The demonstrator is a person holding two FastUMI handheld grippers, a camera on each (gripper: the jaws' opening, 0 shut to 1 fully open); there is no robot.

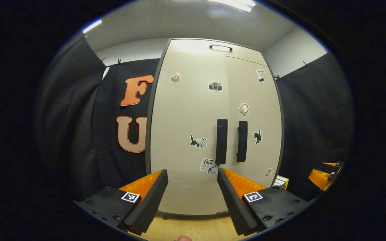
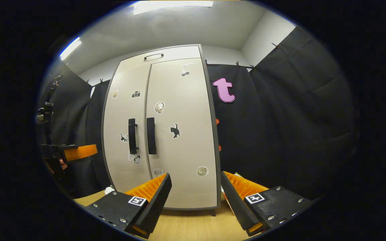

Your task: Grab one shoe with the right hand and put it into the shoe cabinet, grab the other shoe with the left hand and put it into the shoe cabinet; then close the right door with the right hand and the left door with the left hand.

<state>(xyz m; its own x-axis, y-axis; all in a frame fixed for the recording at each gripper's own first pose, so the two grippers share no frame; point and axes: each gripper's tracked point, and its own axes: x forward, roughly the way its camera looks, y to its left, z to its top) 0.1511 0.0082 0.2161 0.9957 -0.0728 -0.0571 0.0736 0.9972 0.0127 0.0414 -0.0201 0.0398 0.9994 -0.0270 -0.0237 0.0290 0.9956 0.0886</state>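
Left gripper (image 1: 192, 187): black foam-faced fingers, ribbed orange backing.
Right gripper (image 2: 195, 190): likewise black and orange.
Mounts: black plates, screwed, each marked with a square tag.

— What sort of place is pictured here?
— A staged recording booth, not a lived-in home; black cloth (image 2: 297, 110) hangs clipped along the walls on both sides; plain white walls (image 1: 293, 50) and ceiling strip lights (image 1: 236, 4) rise above it.
— And what suggests a household?
— A pale two-door shoe cabinet (image 1: 193, 127) stands alone against the cloth, both doors shut; black bar handles (image 1: 221, 141) sit side by side at its middle; cat and camera stickers (image 1: 198, 141) dot its front; a light wooden floor (image 2: 193, 224) runs beneath it.
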